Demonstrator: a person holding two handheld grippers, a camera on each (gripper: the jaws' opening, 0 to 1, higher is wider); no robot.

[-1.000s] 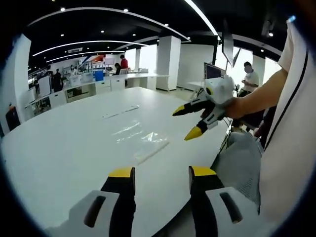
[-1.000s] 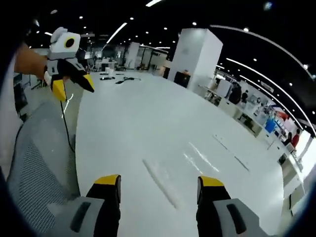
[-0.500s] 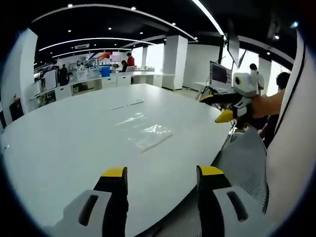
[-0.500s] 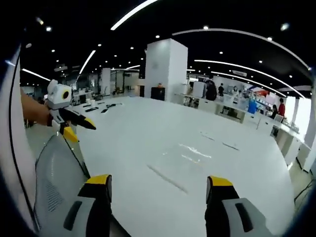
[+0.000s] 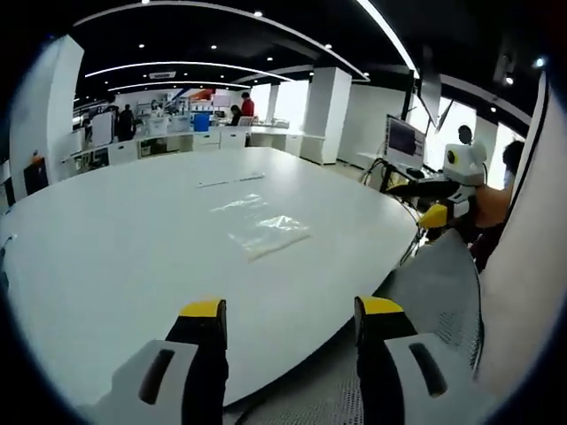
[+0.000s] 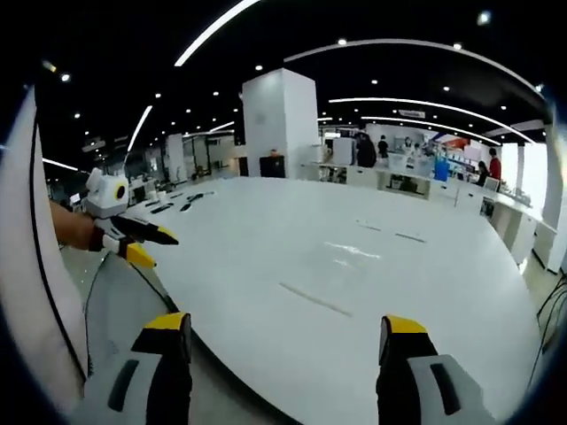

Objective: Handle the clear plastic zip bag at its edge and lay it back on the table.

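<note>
The clear plastic zip bag [image 5: 268, 235] lies flat on the white table [image 5: 106, 248], well ahead of my left gripper [image 5: 292, 310]. That gripper is open and holds nothing. In the right gripper view the bag [image 6: 312, 299] is a thin pale strip on the table [image 6: 266, 221]. My right gripper [image 6: 285, 323] is open too, with its jaws back near the table's edge. Each gripper also appears in the other view, held in a hand off the table's edge: the right gripper [image 5: 418, 204] and the left gripper [image 6: 152, 246].
A second clear sheet [image 5: 239, 203] lies farther along the table. A grey mesh chair [image 5: 434, 283] stands by the table's near edge, between the two hands. Desks, pillars and people are far behind.
Both grippers have drawn back from the table. The right gripper, which hung over the table's near edge, is now out beyond it. The bag lies still.
</note>
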